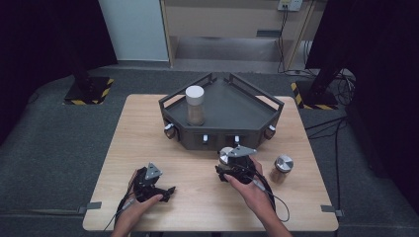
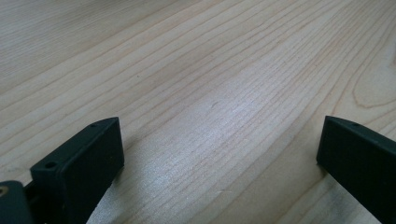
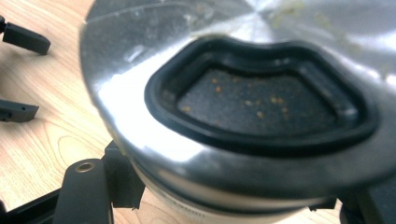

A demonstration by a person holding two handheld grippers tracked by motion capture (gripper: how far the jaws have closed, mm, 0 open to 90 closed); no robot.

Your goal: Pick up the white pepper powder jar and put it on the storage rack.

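The jaws of the right gripper (image 1: 228,167) clamp a spice jar (image 3: 243,107) with a silver lid, just in front of the dark tray (image 1: 262,98). The left gripper (image 1: 167,191) rests on the wooden table (image 2: 196,70), jaws wide apart and empty.

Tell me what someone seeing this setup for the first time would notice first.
Most striking is the dark angular rack at the far middle of the wooden table, with a white-capped jar standing on its left side. Nearer, the right gripper is shut on a steel-lidded jar, whose lid looms large in the right gripper view, while another steel-lidded jar stands just to its right. The left gripper rests open near the table's front left.
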